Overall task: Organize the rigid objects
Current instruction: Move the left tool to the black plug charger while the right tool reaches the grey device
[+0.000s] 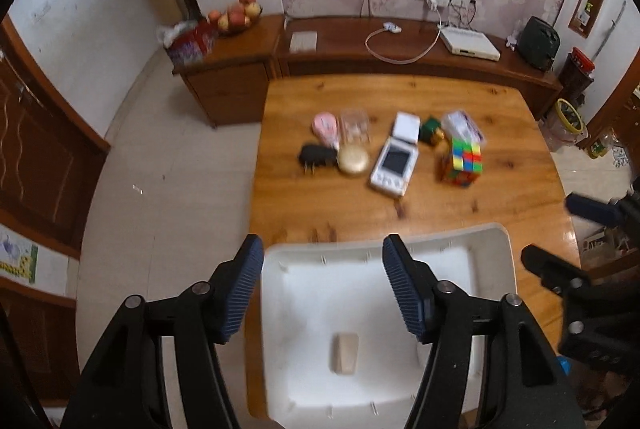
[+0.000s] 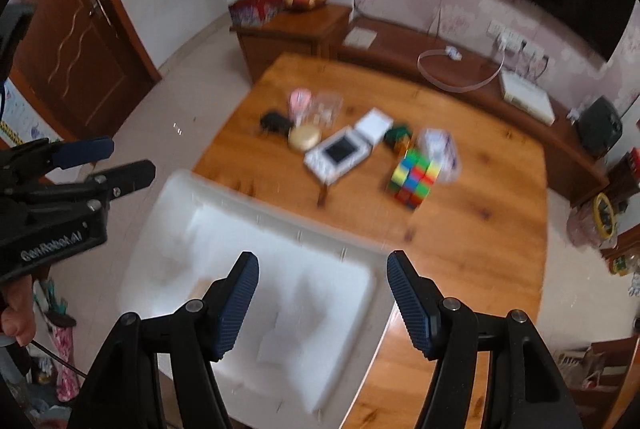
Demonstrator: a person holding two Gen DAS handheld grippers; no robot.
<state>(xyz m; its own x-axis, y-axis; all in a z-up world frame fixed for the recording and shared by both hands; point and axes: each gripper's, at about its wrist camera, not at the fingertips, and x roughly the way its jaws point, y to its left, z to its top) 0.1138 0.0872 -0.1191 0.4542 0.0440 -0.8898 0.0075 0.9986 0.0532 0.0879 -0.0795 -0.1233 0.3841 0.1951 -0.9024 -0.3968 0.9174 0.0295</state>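
A white bin sits at the near edge of the wooden table, with a small tan block lying inside it. My left gripper hovers above the bin, open and holding nothing. My right gripper hangs over the same bin, also open and holding nothing. Further back on the table lie a colourful puzzle cube, a white device box, a gold round case, a black plug, a pink item and a clear box.
A long wooden cabinet runs behind the table, bearing a white device, cables and a fruit bowl. A dark screen hangs on the wall above. Pale floor lies left of the table.
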